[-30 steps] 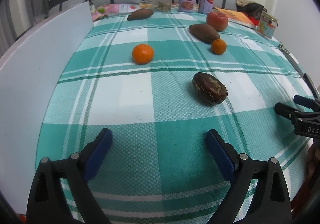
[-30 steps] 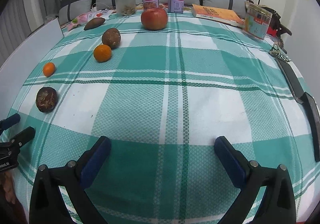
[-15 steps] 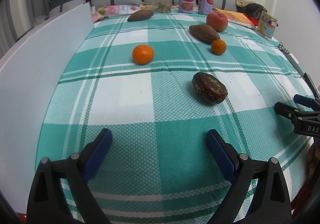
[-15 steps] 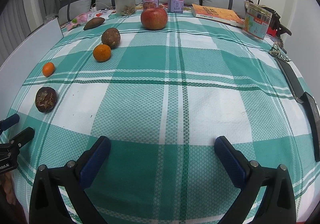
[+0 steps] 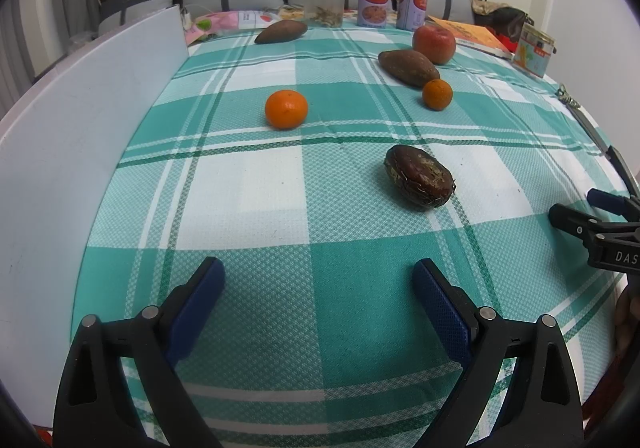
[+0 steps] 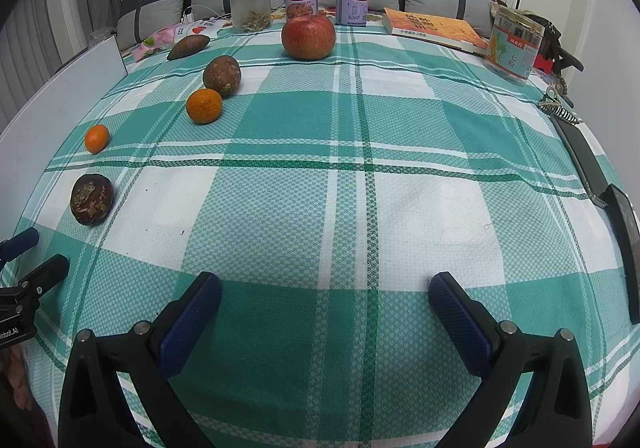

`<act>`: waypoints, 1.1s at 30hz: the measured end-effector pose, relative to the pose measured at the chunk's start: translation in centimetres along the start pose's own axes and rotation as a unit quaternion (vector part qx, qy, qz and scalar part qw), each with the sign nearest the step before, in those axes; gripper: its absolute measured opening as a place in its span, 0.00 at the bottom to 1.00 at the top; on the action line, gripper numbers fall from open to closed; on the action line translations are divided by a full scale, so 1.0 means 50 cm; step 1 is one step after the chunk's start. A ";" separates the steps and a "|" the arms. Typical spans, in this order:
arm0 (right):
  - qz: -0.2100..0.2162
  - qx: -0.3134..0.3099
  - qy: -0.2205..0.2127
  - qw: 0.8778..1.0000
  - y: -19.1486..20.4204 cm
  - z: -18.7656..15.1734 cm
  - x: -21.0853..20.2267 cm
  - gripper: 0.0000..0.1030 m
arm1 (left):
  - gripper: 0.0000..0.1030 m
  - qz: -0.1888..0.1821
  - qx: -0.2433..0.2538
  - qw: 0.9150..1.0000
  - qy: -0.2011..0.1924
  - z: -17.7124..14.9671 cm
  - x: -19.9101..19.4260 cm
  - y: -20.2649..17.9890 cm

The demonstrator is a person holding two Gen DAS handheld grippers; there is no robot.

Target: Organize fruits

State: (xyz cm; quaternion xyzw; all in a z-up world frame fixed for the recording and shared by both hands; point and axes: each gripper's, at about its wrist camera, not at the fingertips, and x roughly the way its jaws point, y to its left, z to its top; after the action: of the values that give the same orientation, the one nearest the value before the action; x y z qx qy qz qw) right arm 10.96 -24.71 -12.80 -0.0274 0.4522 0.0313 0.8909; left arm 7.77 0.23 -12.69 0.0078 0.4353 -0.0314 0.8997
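Left wrist view: left claw [image 5: 318,282] is held wide, empty, near dark fruit [image 5: 419,181]; right claw [image 6: 325,295] likewise wide.

2 oranges [image 5: 286,109] [image 5: 437,94], red apple [image 6: 308,37], 3 brown oval fruits [image 5: 419,175] [image 5: 408,67] [image 5: 281,31] scattered apart on checked cloth [image 6: 360,188]

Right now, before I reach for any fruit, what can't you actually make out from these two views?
- Left wrist view: red apple, its lower part hidden behind the sweet potato.
- Left wrist view: right tool, cut off by the right edge.
- Right wrist view: left tool, cut off by the left edge.
- Both views: contents of the clear jar are too small to identify.
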 end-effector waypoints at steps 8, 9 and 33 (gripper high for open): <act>0.000 0.000 0.000 1.000 0.000 0.000 0.000 1.00 | 0.93 0.000 0.000 1.000 0.000 0.000 0.000 0.000; 0.000 0.000 0.000 1.000 0.000 0.000 0.000 1.00 | 0.93 0.000 0.000 1.000 -0.001 0.000 0.000 0.000; 0.000 0.000 -0.001 1.000 0.000 -0.001 0.001 1.00 | 0.93 -0.065 0.037 0.997 0.006 0.063 -0.016 -0.053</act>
State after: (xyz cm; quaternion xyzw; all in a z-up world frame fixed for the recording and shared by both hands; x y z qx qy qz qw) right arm 10.94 -24.69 -12.88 -0.0279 0.4515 0.0313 0.8913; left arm 9.58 -2.51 -10.07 0.0127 0.4385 -0.1061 0.8924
